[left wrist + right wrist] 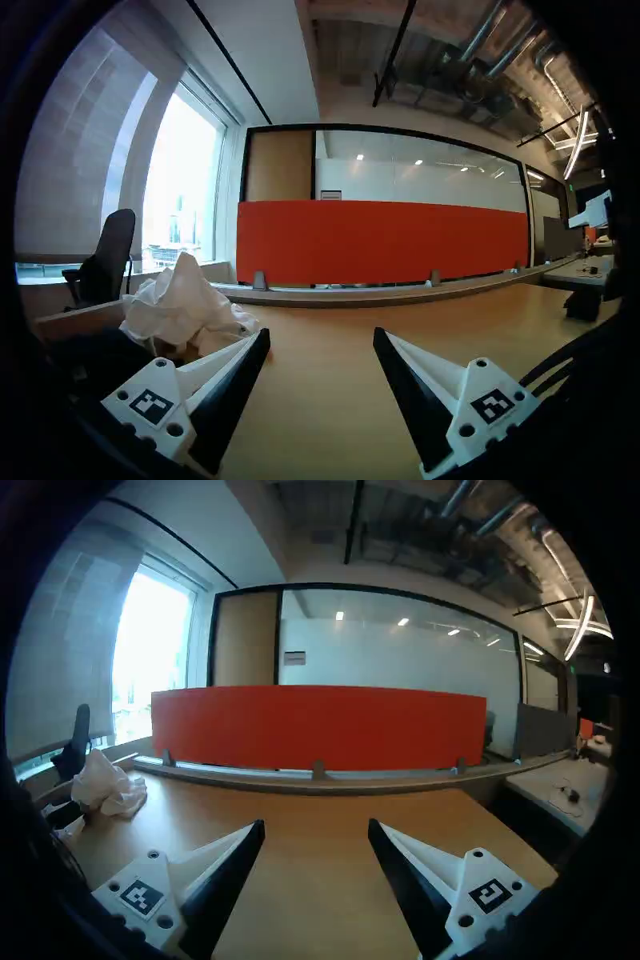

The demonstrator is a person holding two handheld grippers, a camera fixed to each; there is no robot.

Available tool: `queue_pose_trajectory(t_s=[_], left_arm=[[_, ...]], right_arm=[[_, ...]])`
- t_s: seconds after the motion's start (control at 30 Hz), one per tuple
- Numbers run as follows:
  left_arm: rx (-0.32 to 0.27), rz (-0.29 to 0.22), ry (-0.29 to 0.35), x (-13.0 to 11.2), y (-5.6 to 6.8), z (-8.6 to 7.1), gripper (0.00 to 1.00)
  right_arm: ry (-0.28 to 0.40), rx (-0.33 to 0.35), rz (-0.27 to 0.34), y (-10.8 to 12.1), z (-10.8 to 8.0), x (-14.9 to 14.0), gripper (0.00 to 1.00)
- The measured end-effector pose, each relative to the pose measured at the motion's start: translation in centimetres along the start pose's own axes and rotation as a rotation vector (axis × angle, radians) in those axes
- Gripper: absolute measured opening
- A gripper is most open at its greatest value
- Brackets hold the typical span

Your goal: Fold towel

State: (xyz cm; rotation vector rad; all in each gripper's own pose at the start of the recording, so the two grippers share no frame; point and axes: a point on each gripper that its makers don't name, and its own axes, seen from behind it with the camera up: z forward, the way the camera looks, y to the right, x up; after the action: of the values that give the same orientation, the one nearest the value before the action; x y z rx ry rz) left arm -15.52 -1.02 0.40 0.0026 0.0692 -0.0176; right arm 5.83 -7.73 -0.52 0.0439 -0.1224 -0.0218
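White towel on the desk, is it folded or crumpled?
Crumpled: the white towel sits in a loose bunched heap on the desk, with no flat layers or straight edges.

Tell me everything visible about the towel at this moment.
The towel is white, soft-looking cloth, crumpled into a loose, peaked heap and not yet folded. It rests on the wooden desk towards its left end, near the window and a dark office chair. The left tongs and right tongs are open; neither grips it.
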Motion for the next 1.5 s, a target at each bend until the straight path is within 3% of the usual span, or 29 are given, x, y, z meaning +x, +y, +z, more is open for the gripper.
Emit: queue_pose_trajectory(t_s=[0.37,0.97,1.5], left_arm=[[0.001,0.015,-0.049,-1.2,0.1,0.4,0.96],[-0.001,0.017,-0.049,-1.3,0.2,0.5,0.96],[-0.001,0.018,-0.049,-1.7,0.3,0.5,0.96]], right_arm=[[-0.002,-0.003,-0.001,0.4,0.1,-0.2,1.00],[0.014,0.007,0.018,1.4,-0.1,0.6,1.00],[0.113,-0.051,0.008,5.8,-0.1,1.6,1.00]])
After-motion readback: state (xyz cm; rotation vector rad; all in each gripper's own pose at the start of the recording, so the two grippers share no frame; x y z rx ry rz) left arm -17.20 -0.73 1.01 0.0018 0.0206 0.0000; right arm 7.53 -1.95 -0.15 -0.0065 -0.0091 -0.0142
